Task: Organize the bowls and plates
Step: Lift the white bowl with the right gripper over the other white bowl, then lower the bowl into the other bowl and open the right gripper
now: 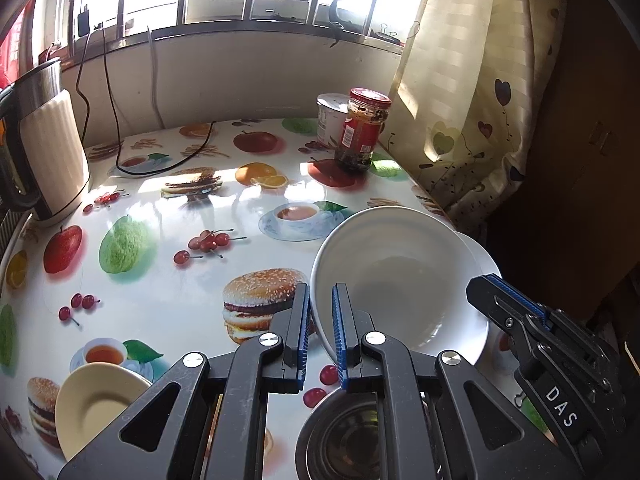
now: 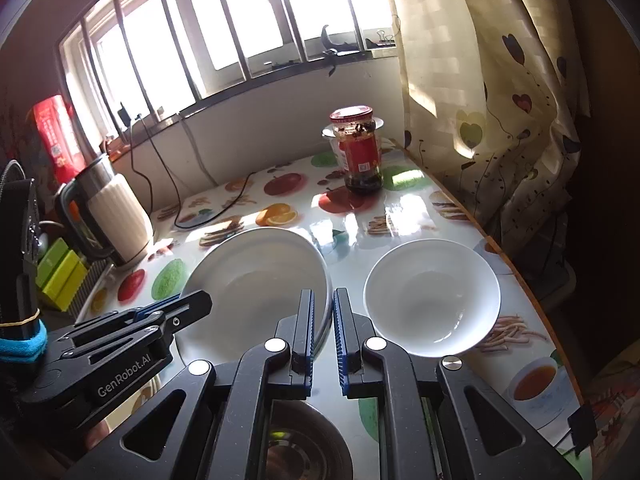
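Note:
A large white bowl (image 1: 396, 280) (image 2: 256, 276) is held between both grippers, tilted over the table. My left gripper (image 1: 320, 292) is shut on its near left rim, and it shows in the right wrist view as a black clamp (image 2: 192, 304) on that rim. My right gripper (image 2: 322, 296) is shut on the opposite rim and enters the left wrist view from the right (image 1: 486, 286). A smaller white bowl (image 2: 432, 296) (image 1: 482, 254) stands on the table just right of the large one. A steel bowl (image 1: 340, 440) (image 2: 300, 448) lies below the fingers. A cream saucer (image 1: 96, 400) sits at the near left.
The table (image 1: 168, 280) carries a fruit-and-burger print cloth. A kettle (image 1: 48, 140) (image 2: 116, 216) stands at the left with a black cable (image 1: 116, 128) behind it. A red-lidded jar (image 1: 364, 128) (image 2: 360, 148) and a white tub (image 1: 330, 116) are at the back. A curtain (image 2: 500, 100) hangs along the table's right edge.

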`<state>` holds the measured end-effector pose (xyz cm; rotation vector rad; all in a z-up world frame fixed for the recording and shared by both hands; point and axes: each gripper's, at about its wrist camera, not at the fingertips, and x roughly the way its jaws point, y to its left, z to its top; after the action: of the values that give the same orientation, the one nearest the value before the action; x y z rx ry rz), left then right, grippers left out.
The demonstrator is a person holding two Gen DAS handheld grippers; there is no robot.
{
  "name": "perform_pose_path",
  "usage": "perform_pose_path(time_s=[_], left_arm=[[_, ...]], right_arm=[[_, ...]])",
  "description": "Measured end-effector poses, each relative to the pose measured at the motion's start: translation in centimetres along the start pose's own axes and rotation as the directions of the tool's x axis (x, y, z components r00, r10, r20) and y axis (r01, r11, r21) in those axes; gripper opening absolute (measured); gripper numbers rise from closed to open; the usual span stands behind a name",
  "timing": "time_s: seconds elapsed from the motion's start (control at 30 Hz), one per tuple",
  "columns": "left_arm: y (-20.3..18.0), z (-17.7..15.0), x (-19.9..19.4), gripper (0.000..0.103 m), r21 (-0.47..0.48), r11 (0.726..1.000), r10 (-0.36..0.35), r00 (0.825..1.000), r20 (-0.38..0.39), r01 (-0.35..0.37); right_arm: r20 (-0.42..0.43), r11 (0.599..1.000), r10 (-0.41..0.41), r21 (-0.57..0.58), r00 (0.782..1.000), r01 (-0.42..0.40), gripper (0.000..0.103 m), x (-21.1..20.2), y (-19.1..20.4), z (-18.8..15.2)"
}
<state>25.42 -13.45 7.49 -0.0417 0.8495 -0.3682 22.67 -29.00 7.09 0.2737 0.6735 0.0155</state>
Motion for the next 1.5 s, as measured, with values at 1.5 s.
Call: perform_pose_path(time_s=[1.5], left_arm=[[-0.5,-8.4,-2.5,0.012,0.011,1.000,-0.007,0.995,-0.098,0.008]], right_arm=[[-0.086,0.999,-0.008,0.045,0.996,0.012,0.010,-4.4,-0.2,-9.1]])
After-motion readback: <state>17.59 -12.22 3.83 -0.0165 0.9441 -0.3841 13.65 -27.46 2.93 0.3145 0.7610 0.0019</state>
